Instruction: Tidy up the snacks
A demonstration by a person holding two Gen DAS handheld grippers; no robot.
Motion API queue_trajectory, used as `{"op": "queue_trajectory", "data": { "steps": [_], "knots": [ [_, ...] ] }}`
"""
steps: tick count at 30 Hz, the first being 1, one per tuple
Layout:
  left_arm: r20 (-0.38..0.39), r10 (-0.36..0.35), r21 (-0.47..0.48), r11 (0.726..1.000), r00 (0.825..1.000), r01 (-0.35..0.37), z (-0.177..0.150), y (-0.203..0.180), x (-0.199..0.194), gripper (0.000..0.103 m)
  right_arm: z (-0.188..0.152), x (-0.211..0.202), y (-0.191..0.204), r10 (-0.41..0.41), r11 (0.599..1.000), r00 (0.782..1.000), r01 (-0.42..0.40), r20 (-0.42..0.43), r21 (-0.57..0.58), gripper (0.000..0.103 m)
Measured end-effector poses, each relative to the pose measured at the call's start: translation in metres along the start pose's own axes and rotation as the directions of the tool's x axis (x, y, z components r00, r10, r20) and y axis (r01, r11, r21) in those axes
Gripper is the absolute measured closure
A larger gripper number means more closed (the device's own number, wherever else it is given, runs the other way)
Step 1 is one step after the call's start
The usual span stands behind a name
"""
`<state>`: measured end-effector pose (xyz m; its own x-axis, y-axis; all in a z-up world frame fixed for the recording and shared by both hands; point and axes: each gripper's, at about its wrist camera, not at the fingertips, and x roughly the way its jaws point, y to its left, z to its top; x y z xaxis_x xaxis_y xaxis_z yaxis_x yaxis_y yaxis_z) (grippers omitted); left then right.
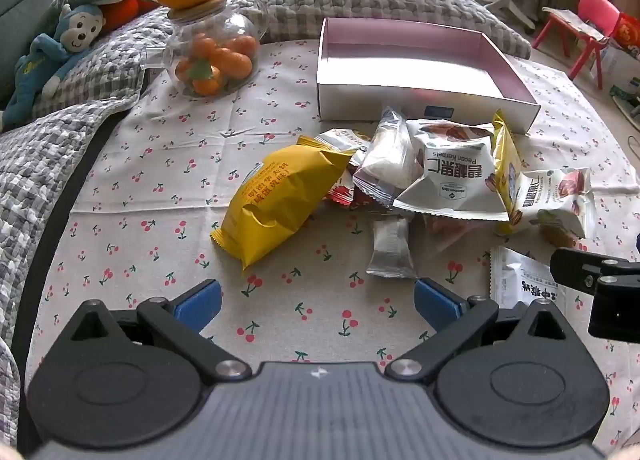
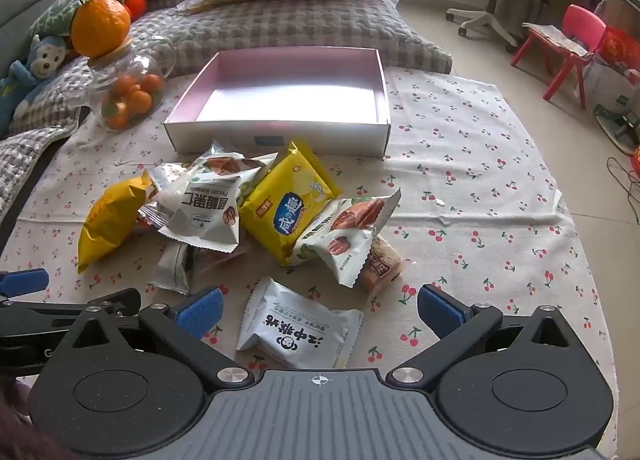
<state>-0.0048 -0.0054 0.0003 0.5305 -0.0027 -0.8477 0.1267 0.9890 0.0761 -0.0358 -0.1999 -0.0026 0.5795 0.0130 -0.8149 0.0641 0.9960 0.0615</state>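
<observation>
Snacks lie heaped mid-tablecloth, against the near wall of the empty box; one white packet lies apart, directly ahead of the right gripper, nearer than the left gripper; both grippers fully spread, holding nothing

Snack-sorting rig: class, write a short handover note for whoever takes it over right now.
Left gripper: open, empty, above the cherry cloth.
Right gripper: open, empty, over the white packet.
Snacks: all loose in a pile in front of the pink-lined box; yellow bag at the pile's left edge.
Done: nothing boxed; the box is empty.
Left: move every packet into the box.
</observation>
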Motion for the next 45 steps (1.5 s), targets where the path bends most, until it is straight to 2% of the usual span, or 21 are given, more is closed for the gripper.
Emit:
{"op": "queue_trajectory", "data": {
  "steps": [45],
  "knots": [
    [0.003, -0.001, 0.0, 1.0, 1.0, 0.001, 0.0008, -0.0034, -0.0021, 0.0, -0.0002, 0.0012, 0.0014, -0.002, 1.0, 1.0, 0.002, 0.002, 0.0, 0.0]
  ]
}}
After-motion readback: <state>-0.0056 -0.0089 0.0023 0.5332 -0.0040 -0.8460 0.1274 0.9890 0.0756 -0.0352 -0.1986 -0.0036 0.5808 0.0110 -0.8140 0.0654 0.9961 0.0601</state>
